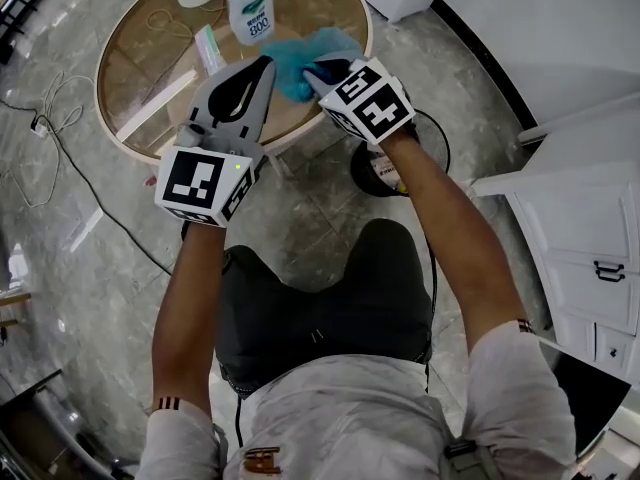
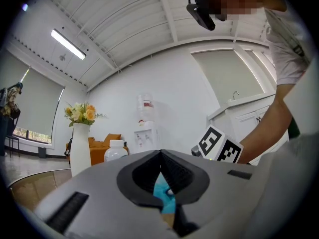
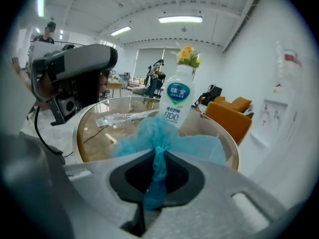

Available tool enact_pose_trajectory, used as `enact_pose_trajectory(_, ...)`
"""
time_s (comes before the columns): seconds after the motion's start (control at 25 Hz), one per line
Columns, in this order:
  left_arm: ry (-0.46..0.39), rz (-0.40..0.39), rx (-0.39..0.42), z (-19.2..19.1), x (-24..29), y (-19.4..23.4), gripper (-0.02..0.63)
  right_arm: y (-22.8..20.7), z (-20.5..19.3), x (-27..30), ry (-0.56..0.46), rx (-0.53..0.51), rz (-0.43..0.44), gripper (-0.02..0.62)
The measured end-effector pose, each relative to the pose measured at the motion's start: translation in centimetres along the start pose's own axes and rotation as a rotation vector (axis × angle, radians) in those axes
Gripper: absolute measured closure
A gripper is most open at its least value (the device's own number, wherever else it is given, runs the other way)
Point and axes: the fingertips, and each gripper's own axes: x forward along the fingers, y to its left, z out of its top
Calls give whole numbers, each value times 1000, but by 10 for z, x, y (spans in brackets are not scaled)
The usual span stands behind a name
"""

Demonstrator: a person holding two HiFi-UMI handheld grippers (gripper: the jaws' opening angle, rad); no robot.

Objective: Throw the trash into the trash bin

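R hand-held gripper (image 3: 159, 152) is clenched on the trash (image 3: 162, 133), a soft blue crumpled bit pinched btwn its jaws. The trash sits at the near edge of the round bench (image 1: 130, 80), and most of it puffs out past the jaws. L hand-held gripper (image 2: 160, 153) has its jaws pressed together w/ nothing in them, tip just beside the trash. A white bottle (image 1: 249, 6) stands right behind the trash. A clear wrapper (image 3: 124, 117) lies on the bench near it.

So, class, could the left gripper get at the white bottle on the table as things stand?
Probably yes: the white bottle stands just beyond the left gripper with bare table between, though its jaws are together and must open first.
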Motion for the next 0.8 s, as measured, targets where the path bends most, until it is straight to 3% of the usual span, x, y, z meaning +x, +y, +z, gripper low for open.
enact_pose_trajectory(0.32,-53,-43,-6,4,13,-45,607,-6,3,-70,-198,95,-105,575)
enact_pose_trajectory(0.64,-76,-166,-18,-4,40,-113,607,-34,-41,-142,-251,171,-245,575)
enact_pose_trajectory(0.8,-101,-258,-28,-9,54,-152,607,-48,-83,-176,-246,237,-322,575)
